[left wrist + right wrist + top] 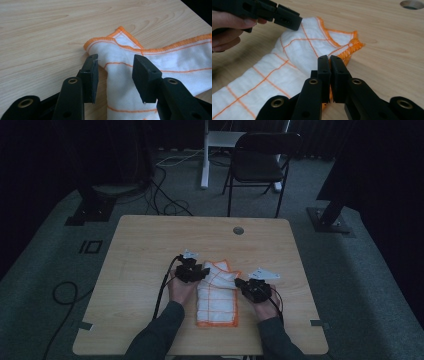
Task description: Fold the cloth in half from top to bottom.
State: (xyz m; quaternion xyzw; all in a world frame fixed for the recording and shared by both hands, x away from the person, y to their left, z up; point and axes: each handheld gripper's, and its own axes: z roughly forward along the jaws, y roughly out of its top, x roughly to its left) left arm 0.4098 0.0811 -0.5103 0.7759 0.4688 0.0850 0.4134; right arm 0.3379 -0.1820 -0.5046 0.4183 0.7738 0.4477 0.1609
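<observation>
Left gripper (115, 75) stands wide over the folded cloth (216, 295) at centre frame on the worktop (150, 240) — right gripper (329, 75) pinches its edge; a tug could undo the fold.

We see a white cloth (217, 295) with orange grid lines and an orange stitched hem, lying folded lengthwise into a narrow strip on the wooden table, near its front edge. Its far end is rumpled, with hemmed corners (121, 31) overlapping and turned up.
</observation>
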